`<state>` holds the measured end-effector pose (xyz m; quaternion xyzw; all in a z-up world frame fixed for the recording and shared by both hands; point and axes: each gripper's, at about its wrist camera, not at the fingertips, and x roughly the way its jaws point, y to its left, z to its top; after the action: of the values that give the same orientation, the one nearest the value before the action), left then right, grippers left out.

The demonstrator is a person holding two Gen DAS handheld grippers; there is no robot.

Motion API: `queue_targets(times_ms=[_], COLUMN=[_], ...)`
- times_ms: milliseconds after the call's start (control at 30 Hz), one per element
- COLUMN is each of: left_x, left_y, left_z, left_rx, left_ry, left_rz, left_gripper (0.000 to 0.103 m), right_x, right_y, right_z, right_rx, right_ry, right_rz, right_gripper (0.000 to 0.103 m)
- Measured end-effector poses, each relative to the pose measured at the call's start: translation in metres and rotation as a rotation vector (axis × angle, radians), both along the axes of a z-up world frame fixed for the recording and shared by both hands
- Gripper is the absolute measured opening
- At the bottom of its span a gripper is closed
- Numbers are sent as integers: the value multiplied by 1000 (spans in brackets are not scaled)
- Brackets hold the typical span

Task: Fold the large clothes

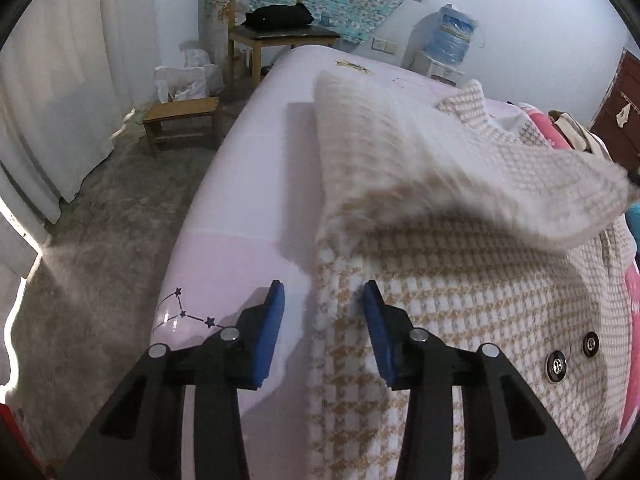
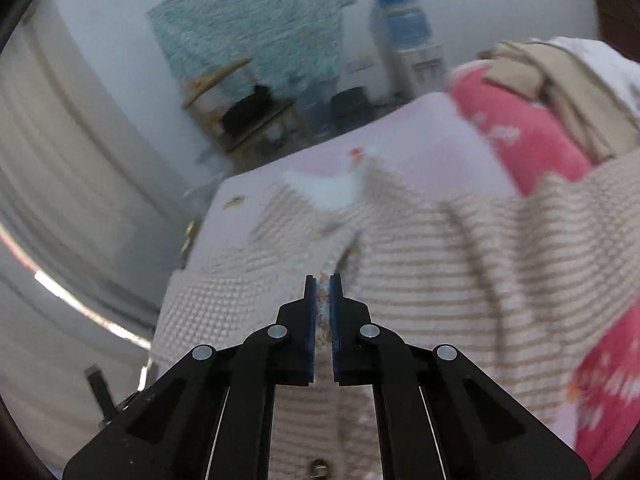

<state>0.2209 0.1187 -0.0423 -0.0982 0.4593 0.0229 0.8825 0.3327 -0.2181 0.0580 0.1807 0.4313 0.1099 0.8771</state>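
On the bed (image 1: 248, 184) we list: checked jacket (image 1: 460, 280), right gripper (image 2: 323, 280) pinching its blurred fold; left gripper (image 1: 324, 292) spread at its edge; chair (image 1: 276, 20) beyond.

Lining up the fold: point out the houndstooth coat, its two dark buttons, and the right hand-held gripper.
houndstooth coat (image 1: 460, 280): left wrist view, flat front panel.
dark buttons (image 1: 557, 366): left wrist view, nearer button's face.
right hand-held gripper (image 2: 323, 280): right wrist view, between fingertips pinching coat edge.

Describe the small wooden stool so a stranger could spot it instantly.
Start at the pink bed. On the grey floor beside it stands the low wooden stool. Unlike the taller wooden chair behind it, it has no backrest and nothing on it.
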Motion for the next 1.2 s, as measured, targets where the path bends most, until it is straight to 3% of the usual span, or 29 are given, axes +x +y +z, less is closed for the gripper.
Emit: queue_targets(times_ms=[133, 300, 400, 467, 500, 567, 600, 700, 733, 800, 900, 967, 1033, 1067, 1100, 1200], left_x=[4, 3, -2, -7, -10, -8, -5, 18, 29, 49, 73, 77, 71, 69, 68, 66], left_y=[1, 3, 6, 9, 12, 14, 13, 7, 1, -7, -12, -15, -23, -25, -28, -29], left_z=[1, 3, 8, 19, 28, 47, 53, 66, 66, 54, 25, 12, 11, 11, 11, 12], left_rx=[-2, -6, -15, -21, -37, -69, -82, -140, -157, -169, -162, -136, -80, -64, -46, -50], left_ry=[7, 18, 13, -17, -42, -89, -102, -123, -126, -79, 13, 37, 5, 0, -1, 4], left_rz=[3, 3, -16, -39, -55, -88, -99, -135, -160, -179, -162, -165, -191, -194, -200, -203], left_gripper=[39, 38, 38, 38, 38, 38, 38, 38, 38, 38, 38, 38, 38, 38, 38, 38], right_x=[9, 4, 17, 16, 10, 5, 4, 12, 17, 25, 36, 37, 32, 29, 28, 20], right_y=[-14, -17, -22, -27, -31, -34, -34, -22, -16, -5, 1, -2, 0, 2, 4, 11], right_z=[-46, -47, -76, -81, -75, -63, -58, -55, -57, -68, -87, -95, -94, -92, -89, -72], right_rx=[-73, -121, -220, -267, -257, -230, -219, -219, -217, -223, -243, -226, -217, -230, -260, -300], right_ry=[114, 97, 234, 245, 210, 158, 135, 117, 125, 144, 196, 204, 200, 194, 181, 123], right_rz=[-52, -48, -52, -77, -81, -83, -78, -32, -6, 37, 35, 38, 71, 77, 82, 80], right_gripper=[4, 4, 6, 8, 9, 19, 29, 36, 44, 53, 53, 50, 18, 15, 5, 4])
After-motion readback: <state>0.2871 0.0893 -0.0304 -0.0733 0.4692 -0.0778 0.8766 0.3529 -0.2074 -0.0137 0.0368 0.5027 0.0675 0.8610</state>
